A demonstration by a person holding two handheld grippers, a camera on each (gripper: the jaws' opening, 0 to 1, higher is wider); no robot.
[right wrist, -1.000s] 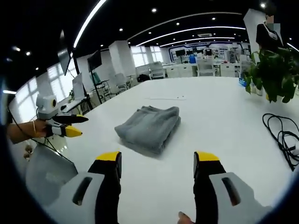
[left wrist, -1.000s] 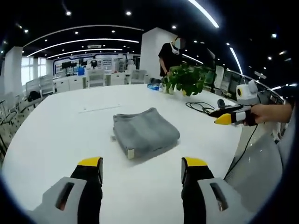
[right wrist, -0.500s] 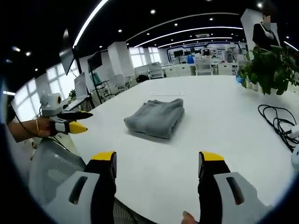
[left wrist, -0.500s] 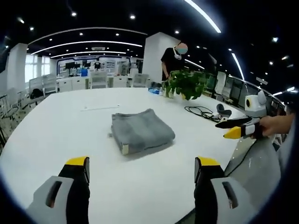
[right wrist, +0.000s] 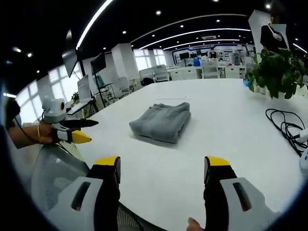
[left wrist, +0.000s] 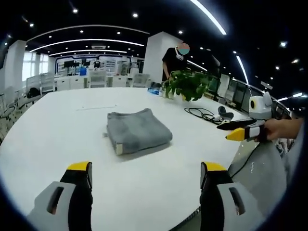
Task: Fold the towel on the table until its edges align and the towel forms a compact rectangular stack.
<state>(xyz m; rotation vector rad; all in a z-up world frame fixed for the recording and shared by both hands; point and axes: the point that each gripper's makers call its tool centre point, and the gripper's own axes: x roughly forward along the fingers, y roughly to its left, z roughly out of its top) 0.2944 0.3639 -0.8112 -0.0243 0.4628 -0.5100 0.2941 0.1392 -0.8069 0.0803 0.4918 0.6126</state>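
Grey towel (left wrist: 137, 131) lies folded in a compact stack on the white bench (left wrist: 57, 125). Left hand-held gripper (left wrist: 146, 173) and right hand-held gripper (right wrist: 162, 169) hover apart-jawed, holding nothing.

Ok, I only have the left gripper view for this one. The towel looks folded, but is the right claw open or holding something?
Observer: Open and empty. In the right gripper view the right claw has its jaws wide apart, short of the towel.
Reviewer: And where is the left claw relative to the table?
Observer: A hand holds the left claw beyond the edge of the table, above a mesh chair back.
Reviewer: Does the towel's other side look tidy?
Observer: From that side it is a flat stack with rounded folds and roughly aligned layers, and neither claw touches it.
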